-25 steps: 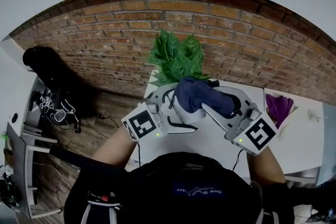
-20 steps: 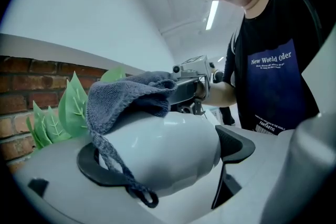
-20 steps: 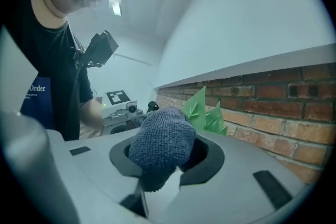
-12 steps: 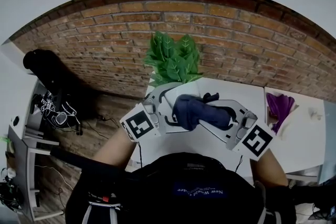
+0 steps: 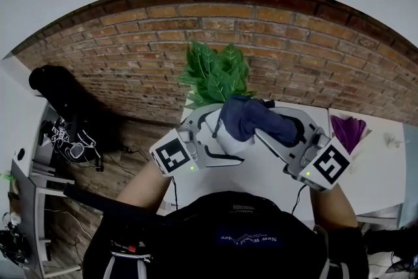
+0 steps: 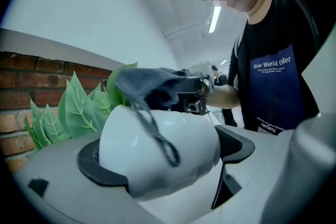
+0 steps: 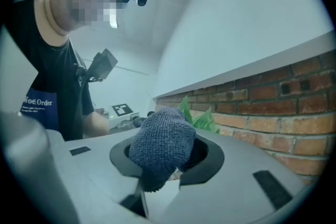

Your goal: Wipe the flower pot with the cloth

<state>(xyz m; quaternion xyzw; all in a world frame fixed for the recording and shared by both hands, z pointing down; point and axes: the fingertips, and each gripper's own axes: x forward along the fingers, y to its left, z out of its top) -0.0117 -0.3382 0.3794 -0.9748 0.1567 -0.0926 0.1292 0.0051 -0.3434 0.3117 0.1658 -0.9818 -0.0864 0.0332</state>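
- My left tool point(image 6: 157, 149) is clamped across the body of the flower pot point(image 6: 173, 139), jaws spread about as wide as the pot, a dark pad pressing on each side
- The pot sits at the centre of the head view, held above the white worktop point(image 5: 274, 170) and tipped over, so its green leaves point(image 5: 215, 72) point to the upper middle of the frame, toward the brick wall point(image 5: 294, 42)
- My right tool point(image 7: 165, 160) is closed tight on the cloth point(image 7: 163, 149), a dark blue bunch that bulges out past the jaws
- In the left gripper view the cloth lies on the upper side of the pot, with a loose loop of its edging trailing down the white wall
- The pot looks glazed and smooth: I judge it hard, brittle and slippery, and the plant makes it top-heavy
- The grip belongs where it is, across the widest part of the body and not at the rim, firm enough that rubbing cannot twist it out
- The cloth is soft and limp, so I would hold it by the bunch and leave a fat pad free to rub with
- A drop onto the worktop could crack the pot
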